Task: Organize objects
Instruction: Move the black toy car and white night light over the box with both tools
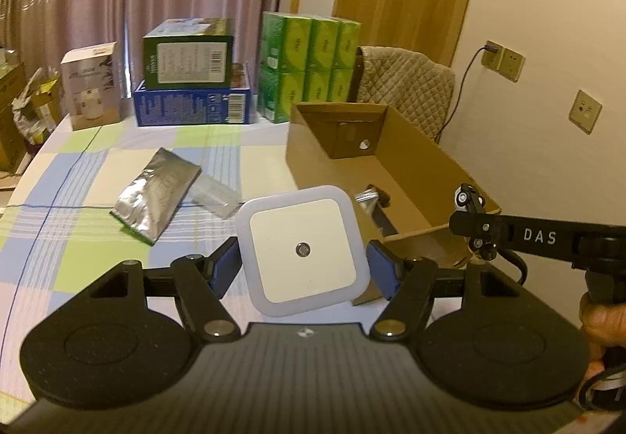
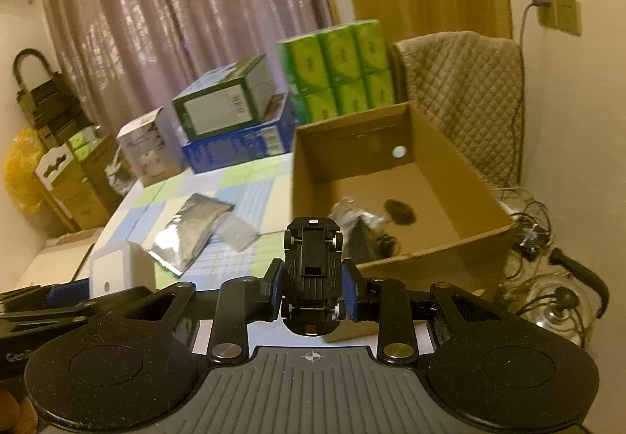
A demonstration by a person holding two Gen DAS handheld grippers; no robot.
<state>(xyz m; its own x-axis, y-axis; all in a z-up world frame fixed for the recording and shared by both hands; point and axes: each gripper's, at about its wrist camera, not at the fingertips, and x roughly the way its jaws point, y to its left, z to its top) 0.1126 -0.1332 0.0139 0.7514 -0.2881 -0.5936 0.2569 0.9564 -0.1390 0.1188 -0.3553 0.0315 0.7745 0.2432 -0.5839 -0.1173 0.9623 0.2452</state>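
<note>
The left gripper [image 1: 303,258] was clamped on a white square night light [image 1: 303,251], one blue pad on each side edge, the flat face with its small round sensor turned toward the camera. The light was held above the checked tablecloth [image 1: 78,176], just beside the near left corner of the cardboard box [image 1: 414,156].

The right gripper [image 2: 313,291] was clamped on a small black toy car [image 2: 313,273], which was held by its flanks with the underside facing the camera (wheels visible at all four corners). In the left wrist view the car [image 1: 469,199] appeared raised over the near right rim of the box, and a hand [image 1: 598,328] was visible on the right gripper's handle.

The box stood open on the right part of the table. It contained a shiny crumpled wrapper [image 2: 348,211] and a dark oval item [image 2: 399,211]; neither could be identified more exactly owing to blur.

A silver foil pouch [image 1: 156,191] lay flat on the tablecloth left of the box, with a clear plastic packet [image 1: 213,195] touching its right edge. Stacked cartons [image 1: 191,82] and green packs [image 1: 309,62] stood along the far edge of the table.
</note>
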